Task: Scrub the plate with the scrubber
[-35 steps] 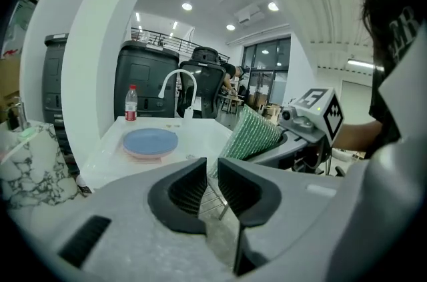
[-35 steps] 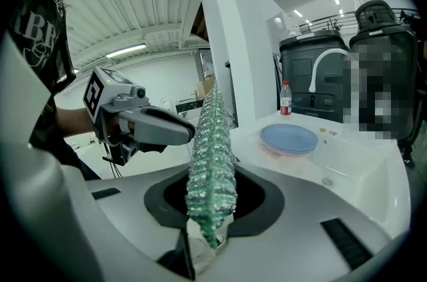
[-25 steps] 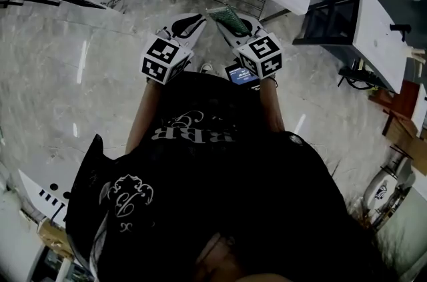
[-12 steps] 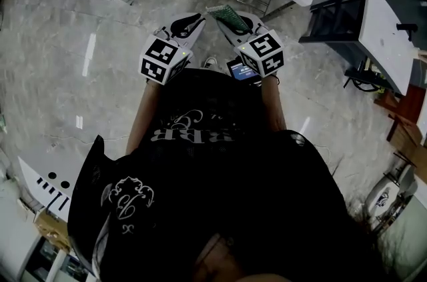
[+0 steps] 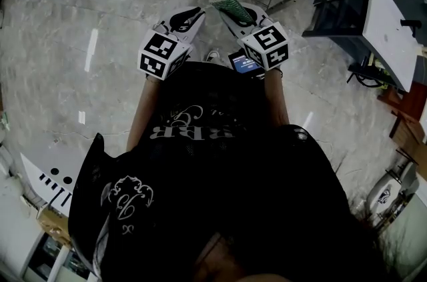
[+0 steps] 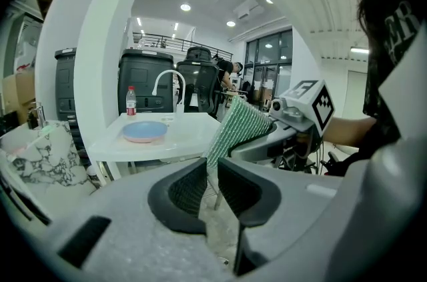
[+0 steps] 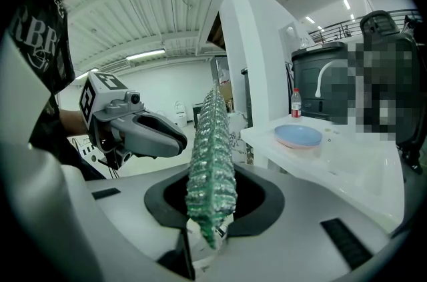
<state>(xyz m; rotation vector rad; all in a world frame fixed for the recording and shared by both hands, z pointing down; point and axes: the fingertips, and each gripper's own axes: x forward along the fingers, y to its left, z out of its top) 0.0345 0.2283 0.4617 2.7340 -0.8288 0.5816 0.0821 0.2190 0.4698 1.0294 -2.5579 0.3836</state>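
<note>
my right tongs point(image 7: 213, 197) hold the green scrubber point(image 7: 211, 141) upright, clamped at its lower edge. my left tongs point(image 6: 212, 171) are empty, with only a narrow gap. the blue plate point(image 6: 144, 131) lies on the white bench point(image 6: 183, 141), well apart from both.

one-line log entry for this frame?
phase: pre-contact | right gripper: shut on green scrubber | left gripper: jaws a narrow gap apart, empty | blue plate: on white counter, untouched

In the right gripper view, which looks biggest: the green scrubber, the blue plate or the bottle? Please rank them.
1. green scrubber, though its nearness to the camera makes it look bigger
2. blue plate
3. bottle
</note>
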